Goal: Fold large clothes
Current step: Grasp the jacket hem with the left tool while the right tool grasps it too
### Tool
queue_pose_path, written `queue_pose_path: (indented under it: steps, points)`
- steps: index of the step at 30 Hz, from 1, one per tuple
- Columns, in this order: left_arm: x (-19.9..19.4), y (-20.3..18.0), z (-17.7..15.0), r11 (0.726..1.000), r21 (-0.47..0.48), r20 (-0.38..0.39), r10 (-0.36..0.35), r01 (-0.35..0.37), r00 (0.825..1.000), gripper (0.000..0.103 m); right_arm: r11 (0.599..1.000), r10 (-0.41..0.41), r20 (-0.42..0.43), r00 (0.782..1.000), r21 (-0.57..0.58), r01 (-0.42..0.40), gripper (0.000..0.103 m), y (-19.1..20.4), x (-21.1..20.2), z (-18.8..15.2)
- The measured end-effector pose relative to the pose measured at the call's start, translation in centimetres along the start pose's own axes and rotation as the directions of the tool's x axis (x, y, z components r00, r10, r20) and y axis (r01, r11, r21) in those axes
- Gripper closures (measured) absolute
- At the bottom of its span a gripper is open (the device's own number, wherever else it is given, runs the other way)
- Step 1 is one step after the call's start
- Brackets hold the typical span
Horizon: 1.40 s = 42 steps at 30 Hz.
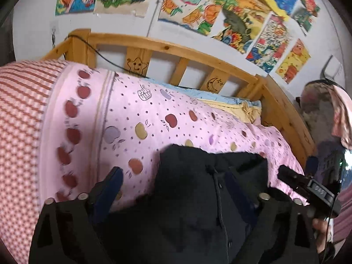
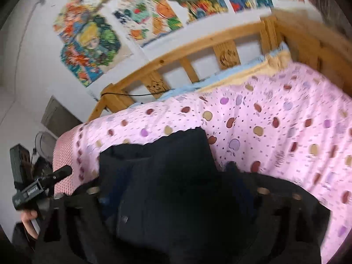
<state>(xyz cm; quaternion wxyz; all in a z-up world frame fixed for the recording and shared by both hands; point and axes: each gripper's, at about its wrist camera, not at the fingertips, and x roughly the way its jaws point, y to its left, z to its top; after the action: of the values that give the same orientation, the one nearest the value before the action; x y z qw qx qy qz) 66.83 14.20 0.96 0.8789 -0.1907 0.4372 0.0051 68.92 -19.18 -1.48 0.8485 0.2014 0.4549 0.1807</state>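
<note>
Both grippers buried in black garment [image 1: 198,198] — can't tell their grip.
Left gripper [image 1: 173,189] and right gripper [image 2: 176,189] hold over pink apple-print bedspread [image 1: 176,118], wooden bed rail [image 1: 176,48] behind.

Black garment [image 2: 167,176] covers R tongs [image 2: 176,189]; grip state unreadable, pic blurred.

A black zip-front garment [image 1: 198,198] is bunched up right in front of the left gripper [image 1: 176,189], draped over the gap between its dark blue fingers [image 1: 112,187], so the right finger is mostly buried in cloth. Beneath lies a pink apple-print quilt [image 1: 154,118] on a wooden bed [image 1: 176,50]. The other gripper [image 1: 308,189] pokes in from the right edge, a hand [image 1: 321,226] under it. Colourful drawings [image 1: 198,6] cover the white wall behind.
</note>
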Motion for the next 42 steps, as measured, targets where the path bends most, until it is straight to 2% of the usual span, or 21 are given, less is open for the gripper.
queue_pose_path:
  steps: [1,2,3,5,7,8,10,11,15,18,24,29,35,39,42]
  points:
    - [1.0,0.1,0.2,1.000,-0.011,-0.015,-0.001,0.001,1.000,0.024,1.000,0.000,-0.006,1.000,0.017,0.000,0.032,-0.3,0.9,0.2]
    - [2.0,0.2,0.3,1.000,-0.024,-0.031,-0.002,0.002,1.000,0.028,0.999,-0.003,-0.011,1.000,0.037,0.003,0.037,-0.6,1.9,0.5]
    - [2.9,0.2,0.2,0.999,-0.034,-0.048,-0.003,0.001,0.999,0.036,0.998,-0.008,-0.017,1.000,0.062,0.009,0.043,-0.9,3.3,0.7]
    - [4.4,0.4,-0.1,0.999,-0.044,-0.092,-0.003,-0.001,0.996,0.048,0.995,-0.001,-0.022,1.000,0.101,0.003,0.048,-1.4,5.1,1.0]
    - [5.2,0.7,-0.4,0.999,-0.051,-0.108,-0.013,0.007,0.994,0.077,0.991,0.008,-0.023,1.000,0.130,-0.005,0.057,-1.8,6.3,1.1]
    - [5.1,0.9,-0.6,0.998,-0.063,-0.097,-0.024,0.018,0.995,0.079,0.990,0.015,-0.026,1.000,0.138,-0.011,0.065,-1.8,6.7,1.1]
    - [4.4,1.0,-0.8,0.996,-0.072,-0.065,-0.048,0.043,0.997,0.089,0.991,0.018,-0.035,0.999,0.135,-0.013,0.076,-1.8,7.2,0.7]
    - [3.9,0.9,-0.9,0.996,-0.071,-0.049,-0.058,0.055,0.997,0.090,0.992,0.021,-0.027,0.999,0.125,-0.017,0.083,-1.5,7.1,0.4]
    - [0.2,-0.2,-1.5,0.996,-0.005,0.051,-0.091,0.092,0.995,0.093,0.996,0.039,0.029,0.999,0.083,-0.041,0.090,-0.9,4.4,-0.3]
    - [-2.8,-0.9,-2.3,0.993,0.033,0.096,-0.117,0.114,0.989,0.094,0.999,0.036,0.059,0.998,0.038,-0.038,0.092,0.0,1.8,-0.7]
    - [-7.4,-2.0,-5.0,0.982,0.121,0.089,-0.154,0.142,0.984,0.094,0.996,0.024,0.114,0.993,-0.092,-0.014,0.094,1.0,-4.6,-2.4]
    - [-8.3,-1.9,-8.2,0.975,0.193,0.041,-0.120,0.110,0.992,0.095,0.993,0.013,0.113,0.994,-0.115,0.000,0.095,-0.4,-7.8,-4.6]
    - [-6.0,-2.2,-11.8,0.958,0.287,-0.008,-0.026,0.027,1.000,0.095,0.994,-0.020,0.086,0.996,-0.103,0.028,0.096,-2.1,-7.1,-7.5]
    - [-5.9,-2.5,-13.0,0.941,0.337,0.012,0.013,-0.016,1.000,0.095,0.995,-0.035,0.048,0.998,-0.090,0.040,0.096,-3.2,-5.3,-8.6]
    - [-6.6,-2.8,-13.0,0.928,0.370,0.036,0.024,-0.036,0.999,0.096,0.996,-0.003,0.043,0.999,-0.086,0.007,0.096,-3.4,-5.5,-8.7]
